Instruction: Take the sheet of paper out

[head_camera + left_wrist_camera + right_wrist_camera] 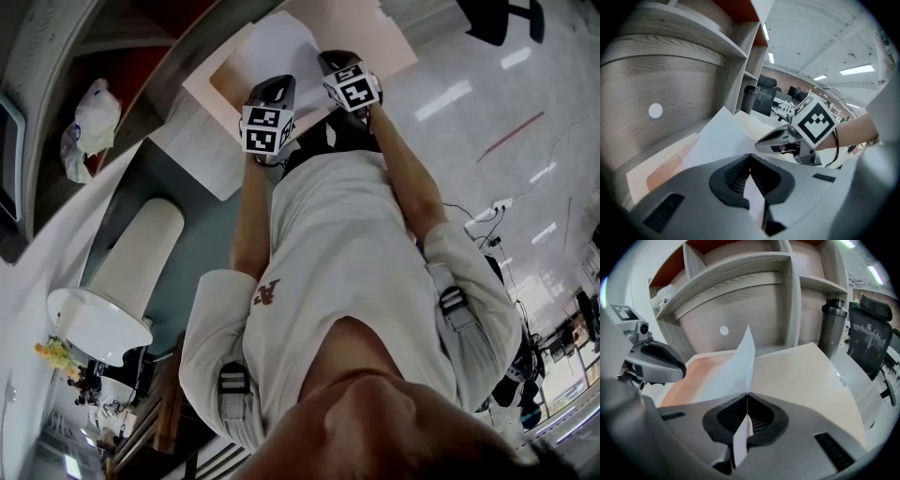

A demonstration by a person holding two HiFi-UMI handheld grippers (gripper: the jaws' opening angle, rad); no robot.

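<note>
A white sheet of paper (277, 52) is lifted above an open peach folder (394, 47) lying on the table in front of the shelves. Both grippers hold the sheet's near edge. My left gripper (279, 86) is shut on it, and in the left gripper view a strip of paper (754, 199) runs between the closed jaws of the left gripper (750, 155). The right gripper (331, 60) is shut on the same sheet (736, 369), which stands up from the right gripper's tips (748, 393). The folder's peach inside (691, 376) and pale flap (806, 376) lie below.
A wooden shelf unit (740, 296) rises right behind the folder. A dark bottle (833, 326) stands at the right of it, with an office chair (872, 333) beyond. A crumpled white bag (89, 127) sits on a shelf. A white cylinder (136, 267) stands at the left.
</note>
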